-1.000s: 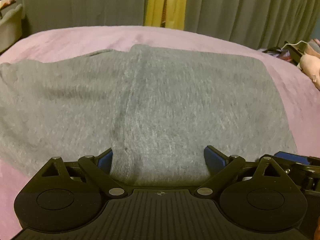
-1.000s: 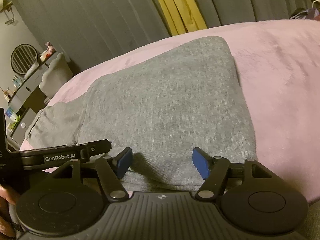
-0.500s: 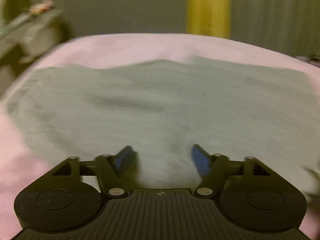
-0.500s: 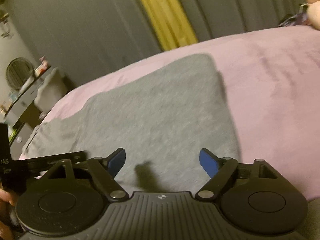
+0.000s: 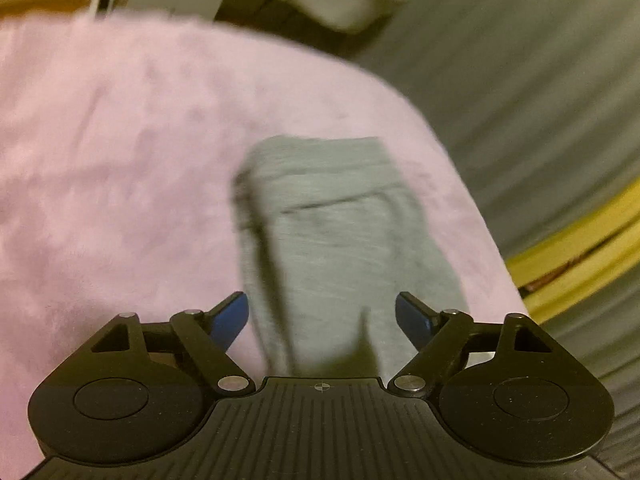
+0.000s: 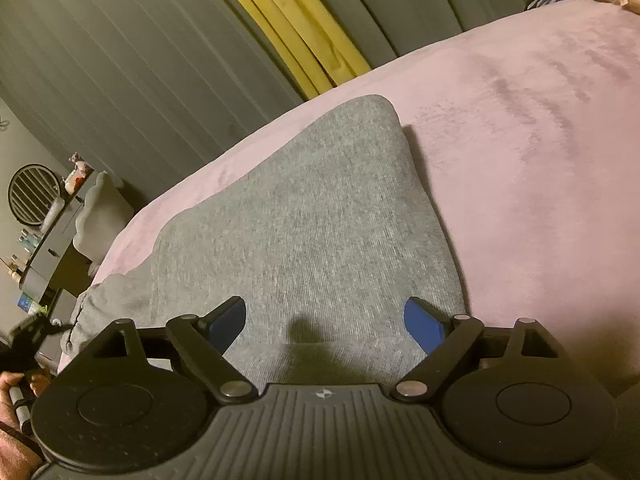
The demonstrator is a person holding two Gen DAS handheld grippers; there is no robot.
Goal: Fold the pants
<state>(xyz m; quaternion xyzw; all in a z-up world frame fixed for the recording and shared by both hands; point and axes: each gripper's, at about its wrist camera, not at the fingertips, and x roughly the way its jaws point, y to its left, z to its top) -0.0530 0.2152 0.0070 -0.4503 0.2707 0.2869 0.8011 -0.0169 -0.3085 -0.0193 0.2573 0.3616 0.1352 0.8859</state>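
Grey pants [image 6: 304,216] lie folded flat on a pink bed cover [image 6: 540,128]. In the right wrist view my right gripper [image 6: 325,322] is open and empty, just above the near edge of the folded stack. In the blurred left wrist view the pants [image 5: 340,232] run away from me as a narrow strip, with a pocket seam across them. My left gripper [image 5: 322,316] is open and empty above their near end. The waistband end bunches at the left [image 6: 104,300] in the right wrist view.
Grey curtains [image 6: 140,60] with a yellow strip [image 6: 304,28] hang behind the bed. A dresser [image 6: 44,256] with small items and a round fan stands at the left. The pink cover [image 5: 112,160] spreads wide to the left of the pants. A hand shows at the lower left [image 6: 12,392].
The left gripper has swung round to the left and now looks along the pants from one end, with motion blur. The right gripper has tilted and stays over the near edge. Both remain open.
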